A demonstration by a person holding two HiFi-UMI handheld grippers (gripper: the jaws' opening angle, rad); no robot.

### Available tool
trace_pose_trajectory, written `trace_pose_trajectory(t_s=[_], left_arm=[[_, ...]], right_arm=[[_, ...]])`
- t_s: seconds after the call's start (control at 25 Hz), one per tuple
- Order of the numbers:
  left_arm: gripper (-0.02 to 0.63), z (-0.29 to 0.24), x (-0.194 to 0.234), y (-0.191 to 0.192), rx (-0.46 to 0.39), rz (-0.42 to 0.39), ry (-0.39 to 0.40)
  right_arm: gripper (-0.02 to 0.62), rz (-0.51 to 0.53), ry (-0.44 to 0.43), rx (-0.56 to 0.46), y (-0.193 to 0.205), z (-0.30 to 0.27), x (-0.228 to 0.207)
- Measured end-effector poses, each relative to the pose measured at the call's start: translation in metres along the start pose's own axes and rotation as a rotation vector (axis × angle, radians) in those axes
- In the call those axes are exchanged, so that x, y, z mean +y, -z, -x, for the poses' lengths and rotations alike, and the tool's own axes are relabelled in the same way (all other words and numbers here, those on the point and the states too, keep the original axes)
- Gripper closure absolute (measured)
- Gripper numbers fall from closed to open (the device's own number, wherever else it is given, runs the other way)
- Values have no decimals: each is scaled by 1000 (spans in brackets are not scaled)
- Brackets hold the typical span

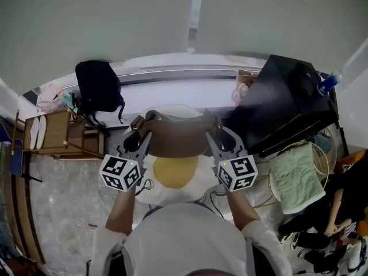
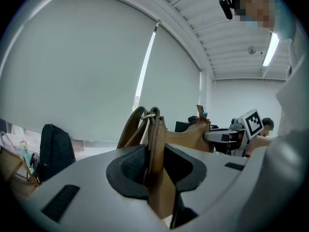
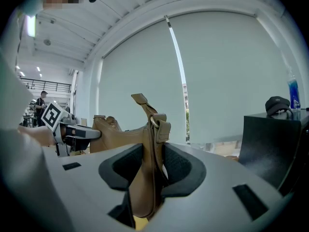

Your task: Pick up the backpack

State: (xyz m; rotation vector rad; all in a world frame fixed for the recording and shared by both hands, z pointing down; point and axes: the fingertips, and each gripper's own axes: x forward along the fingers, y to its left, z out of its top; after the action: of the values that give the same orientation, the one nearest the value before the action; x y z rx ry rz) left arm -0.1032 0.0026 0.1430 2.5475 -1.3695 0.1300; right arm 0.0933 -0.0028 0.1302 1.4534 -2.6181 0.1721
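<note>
While the left gripper [image 2: 154, 164] pinches one end of the tan leather bag [image 1: 178, 141] by its strap ring between part-closed jaws, the right gripper [image 3: 152, 169] clamps the other end the same way. The bag hangs level between them. Beyond the bag and to its left, a black fabric backpack [image 1: 99, 88] leans upright on the white window ledge [image 1: 172, 89].

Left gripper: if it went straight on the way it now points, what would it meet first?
The left gripper grips the brown bag; beyond it, probably the window blind; depth unclear.
</note>
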Motion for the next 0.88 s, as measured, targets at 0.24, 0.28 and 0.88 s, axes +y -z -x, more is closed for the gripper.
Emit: trace_pose_trajectory(t_s=[0.24,0.28,0.88], left_arm=[[499,11,-6,-13,-38,0,-3],[499,13,-6,-15,-43,-2,-4],[499,29,-14,-31,-83,-34,-34]], right_arm=[[442,33,0,-29,-18,7,6],[442,39,-2,-33,-21,8,7],[442,46,-36,-70,-32,12,13]])
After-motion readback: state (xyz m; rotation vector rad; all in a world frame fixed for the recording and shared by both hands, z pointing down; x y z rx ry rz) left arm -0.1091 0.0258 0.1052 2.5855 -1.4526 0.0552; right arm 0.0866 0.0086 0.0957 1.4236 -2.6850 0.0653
